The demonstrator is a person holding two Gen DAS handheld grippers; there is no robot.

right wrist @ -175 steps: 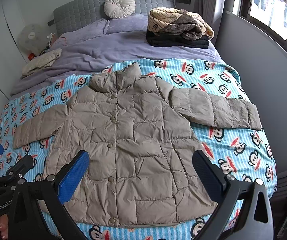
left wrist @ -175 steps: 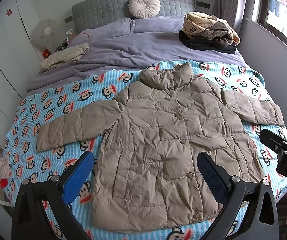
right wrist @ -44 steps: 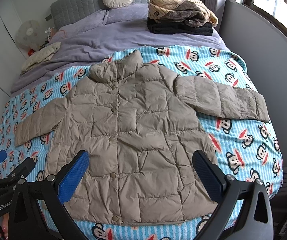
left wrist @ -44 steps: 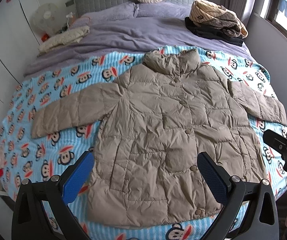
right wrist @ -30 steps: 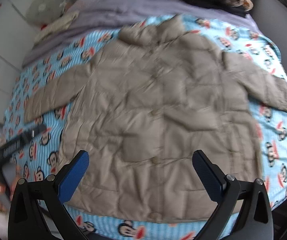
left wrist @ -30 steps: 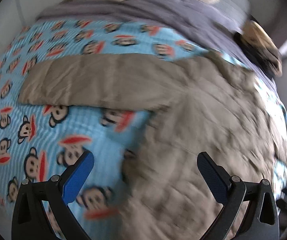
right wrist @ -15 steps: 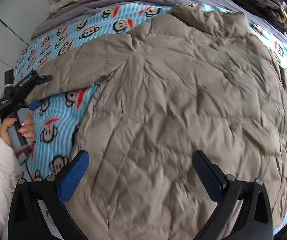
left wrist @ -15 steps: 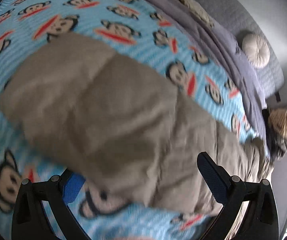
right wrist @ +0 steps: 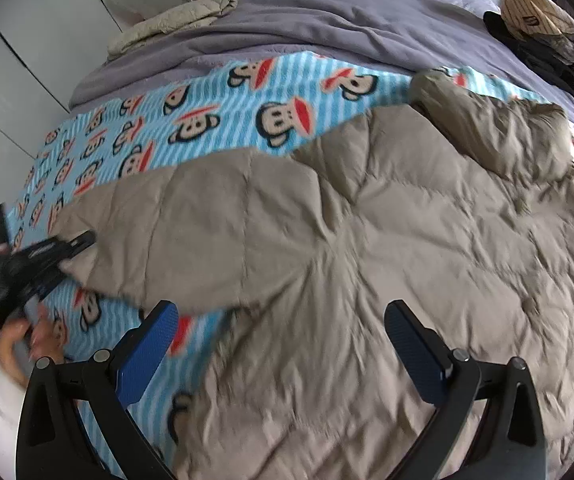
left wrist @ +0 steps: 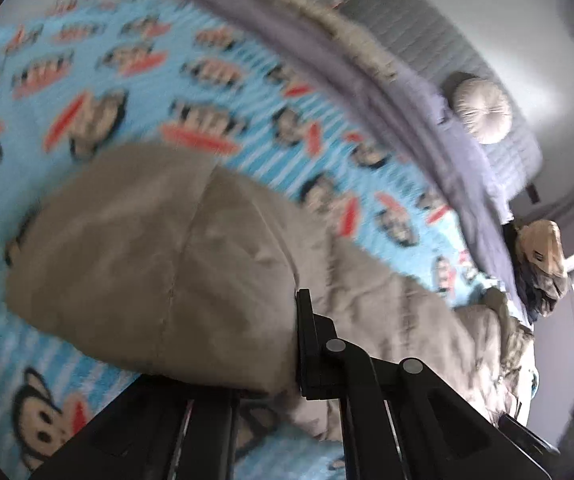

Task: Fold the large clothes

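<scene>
A beige puffer jacket (right wrist: 407,240) lies face up and spread out on the bed. Its left sleeve (left wrist: 147,260) stretches out over the monkey-print blanket. My left gripper (left wrist: 289,344) is shut on the cuff end of that sleeve; one finger (left wrist: 305,320) shows, the other is hidden under the fabric. In the right wrist view the left gripper (right wrist: 67,250) sits at the sleeve's tip, held by a hand (right wrist: 19,344). My right gripper (right wrist: 279,344) hangs open low over the jacket near the armpit, with nothing between its blue pads (right wrist: 147,348).
The blue monkey-print blanket (right wrist: 207,120) covers the near half of the bed, a purple duvet (right wrist: 327,20) the far half. A pile of folded clothes (right wrist: 547,28) and a beige garment (right wrist: 175,20) lie on the duvet. A round cushion (left wrist: 481,112) leans on the headboard.
My left gripper swung left to the sleeve's end and shut on the cuff. My right gripper came down and left, close over the jacket's armpit area, still open.
</scene>
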